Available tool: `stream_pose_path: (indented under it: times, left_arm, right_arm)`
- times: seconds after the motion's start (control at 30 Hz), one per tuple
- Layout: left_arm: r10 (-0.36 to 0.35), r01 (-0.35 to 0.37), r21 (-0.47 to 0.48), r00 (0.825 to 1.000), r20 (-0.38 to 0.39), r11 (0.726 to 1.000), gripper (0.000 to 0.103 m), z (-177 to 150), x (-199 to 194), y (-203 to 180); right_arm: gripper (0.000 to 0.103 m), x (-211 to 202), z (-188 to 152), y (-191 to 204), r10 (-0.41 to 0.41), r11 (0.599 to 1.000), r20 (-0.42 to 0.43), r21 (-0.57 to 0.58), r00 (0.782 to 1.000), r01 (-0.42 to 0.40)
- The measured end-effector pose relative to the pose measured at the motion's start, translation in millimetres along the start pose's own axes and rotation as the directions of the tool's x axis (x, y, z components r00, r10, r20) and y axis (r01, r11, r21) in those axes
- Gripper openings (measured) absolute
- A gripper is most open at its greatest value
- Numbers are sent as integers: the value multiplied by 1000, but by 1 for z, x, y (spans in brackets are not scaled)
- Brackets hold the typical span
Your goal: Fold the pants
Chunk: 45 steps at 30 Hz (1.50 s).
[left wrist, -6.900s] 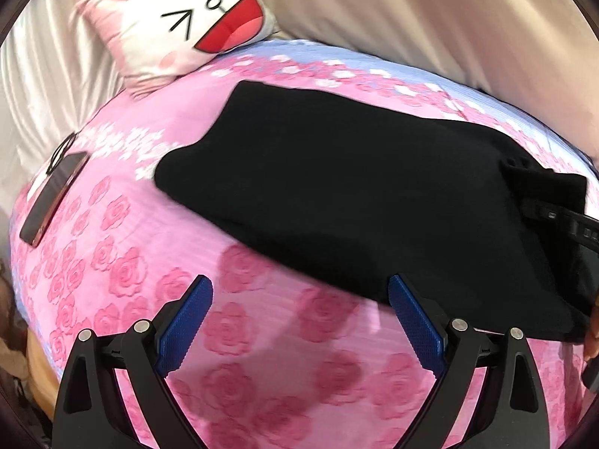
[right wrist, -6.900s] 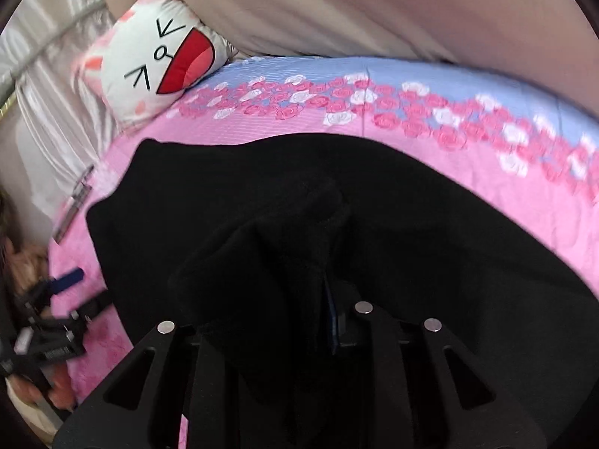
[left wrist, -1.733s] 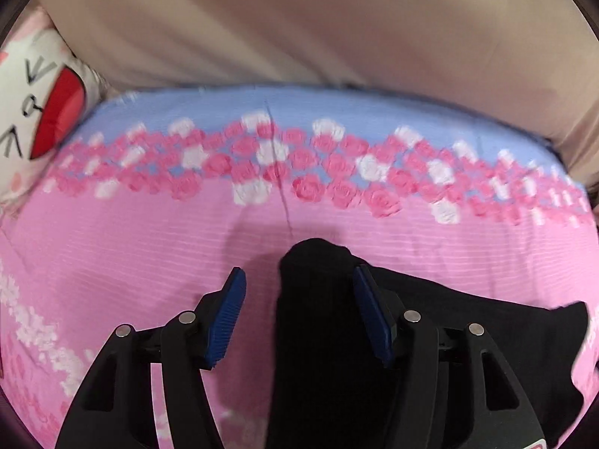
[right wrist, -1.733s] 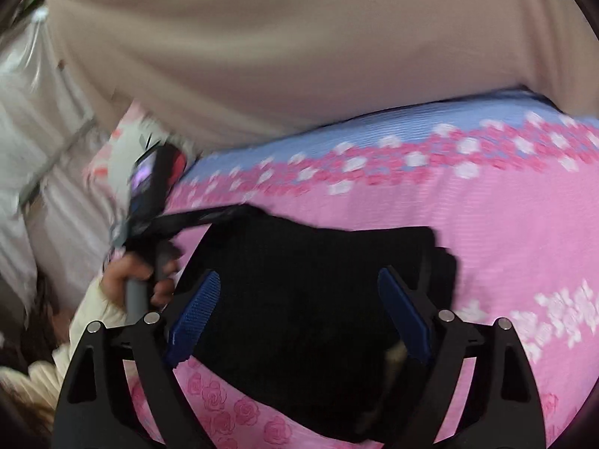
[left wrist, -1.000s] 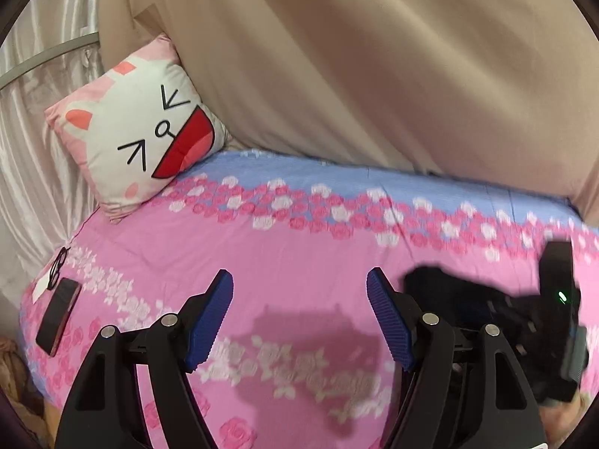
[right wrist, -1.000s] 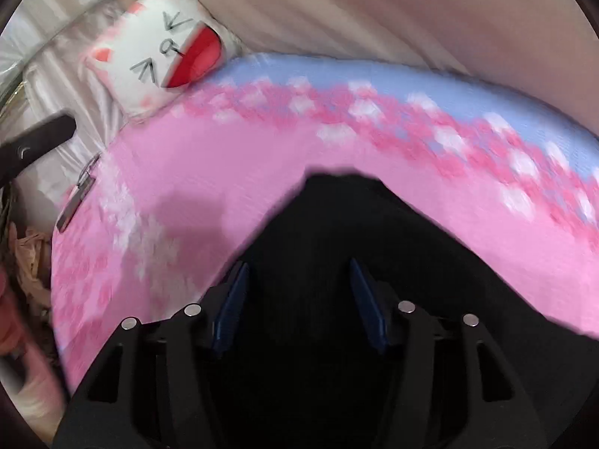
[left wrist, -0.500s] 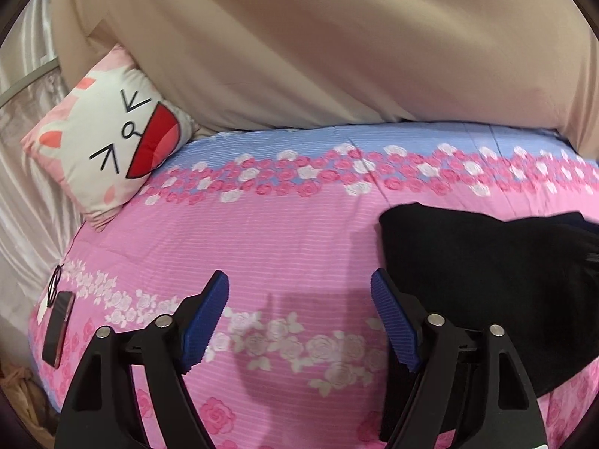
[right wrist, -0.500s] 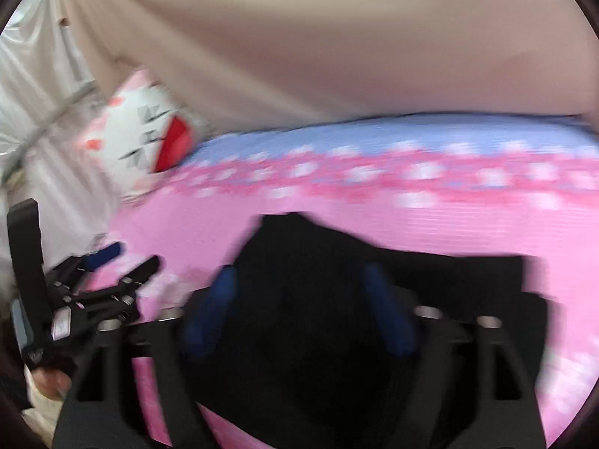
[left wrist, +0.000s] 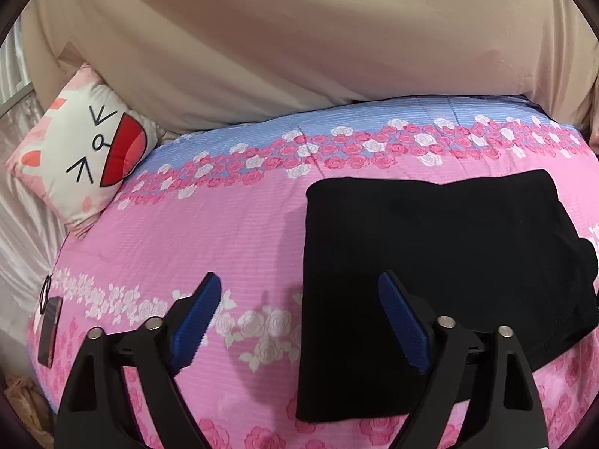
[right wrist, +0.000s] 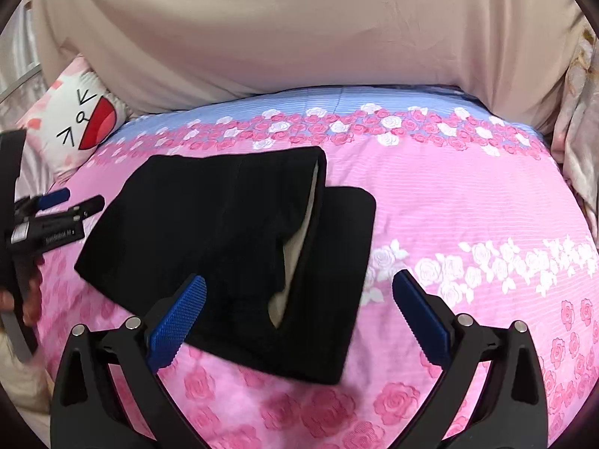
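Note:
The black pants (left wrist: 430, 262) lie folded in a compact rectangle on the pink rose bedspread (left wrist: 209, 232). In the right wrist view the pants (right wrist: 232, 247) show stacked layers with a pale lining at the open edge. My left gripper (left wrist: 297, 321) is open and empty, above the bed at the pants' near left edge. My right gripper (right wrist: 299, 318) is open and empty, hovering over the pants' near right part. The left gripper also shows at the left edge of the right wrist view (right wrist: 56, 209).
A cat-face pillow (left wrist: 82, 161) leans at the back left against a beige curtain (left wrist: 299, 37). A dark phone (left wrist: 48, 329) lies at the bed's left edge. Silvery fabric hangs at the far left.
Both grippers have let go of the pants and pulled back. The pants now lie folded in a small rectangle. Both views have steadied.

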<state>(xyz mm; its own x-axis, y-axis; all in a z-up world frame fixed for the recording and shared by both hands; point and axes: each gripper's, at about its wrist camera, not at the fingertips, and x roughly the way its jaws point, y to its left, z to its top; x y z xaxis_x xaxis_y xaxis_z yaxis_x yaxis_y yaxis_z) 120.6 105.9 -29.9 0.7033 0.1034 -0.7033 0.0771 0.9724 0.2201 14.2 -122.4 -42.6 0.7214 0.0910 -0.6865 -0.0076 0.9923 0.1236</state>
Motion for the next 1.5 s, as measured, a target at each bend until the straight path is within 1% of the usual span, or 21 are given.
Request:
stream_pose_path:
  times: [0.2, 0.27, 0.37, 0.47, 0.57, 0.63, 0.67, 0.73, 0.77, 0.8, 0.87, 1.0, 1.07, 1.13, 1.17, 1.23, 1.27, 1.3, 1.37, 1.43, 1.5]
  left_arm:
    - [7, -9, -30, 998, -57, 1000, 85, -19, 1, 4]
    - [9, -11, -30, 998, -62, 999, 85, -23, -1, 5]
    - [21, -23, -29, 998, -59, 999, 85, -30, -9, 8]
    - [19, -21, -37, 998, -58, 999, 85, -33, -14, 12]
    - [17, -20, -45, 998, -64, 999, 85, -36, -14, 15]
    - [1, -4, -49, 997, -72, 999, 85, -36, -12, 14]
    - [-9, 6, -50, 997, -74, 999, 85, -36, -11, 14]
    - [-19, 15, -51, 997, -74, 999, 85, -37, -12, 10]
    - [-26, 23, -48, 997, -71, 999, 85, -37, -13, 8]
    - [-30, 27, -44, 997, -67, 999, 85, -37, -15, 6]
    - [-22, 20, -31, 998, -54, 999, 85, -37, -20, 6]
    - [9, -11, -59, 1000, -28, 998, 85, -35, -31, 27]
    - [24, -27, -88, 999, -27, 996, 85, -35, -33, 40]
    - [32, -36, -114, 999, -32, 993, 86, -39, -32, 50]
    - [33, -38, -125, 999, -38, 991, 86, -41, -30, 54]
    - [32, -40, -143, 998, -60, 989, 86, -47, -23, 60]
    - [27, -39, -145, 996, -82, 989, 86, -51, -16, 60]
    - [26, -40, -144, 995, -97, 989, 86, -53, -11, 59]
    - [29, -46, -140, 992, -119, 989, 86, -56, -4, 57]
    - [28, -44, -129, 992, -119, 991, 86, -59, -4, 54]
    - [26, -39, -122, 994, -103, 992, 86, -57, -8, 53]
  right_arm:
    - [98, 16, 1, 6, 153, 988, -25, -1, 988, -153]
    - [98, 29, 6, 6, 229, 973, -74, 8, 971, -229]
    - [98, 52, 13, -1, 337, 941, -166, 104, 927, -323]
    - [98, 51, 17, -9, 458, 884, -142, 183, 878, -431]
    - [98, 67, 16, -27, 566, 800, -145, 334, 811, -499]
    - [90, 89, 13, -44, 622, 713, -108, 489, 776, -503]
    - [82, 93, 15, -47, 629, 699, -92, 501, 772, -510]
    - [50, 100, 22, -46, 597, 728, -100, 484, 796, -485]
    - [24, 105, 25, -43, 586, 742, -122, 478, 801, -470]
    - [18, 107, 28, -37, 588, 745, -131, 471, 798, -471]
    - [16, 90, 43, -16, 588, 766, -116, 398, 800, -505]
    - [15, 11, 83, 23, 592, 790, 18, 188, 806, -584]
    - [15, -17, 89, 24, 555, 820, 61, 131, 830, -558]
    - [15, -21, 81, 16, 492, 861, 60, 118, 869, -495]
    - [15, -10, 69, 5, 448, 883, 22, 144, 894, -447]
    - [16, 27, 43, -14, 391, 904, -82, 222, 917, -366]
    - [16, 58, 20, -23, 368, 908, -160, 274, 916, -317]
    - [16, 70, 10, -27, 355, 909, -183, 295, 917, -293]
    - [16, 74, 2, -34, 408, 869, -126, 358, 904, -342]
    - [16, 60, 16, -23, 400, 876, -101, 334, 911, -348]
    - [16, 45, 33, -9, 441, 863, -66, 304, 895, -403]
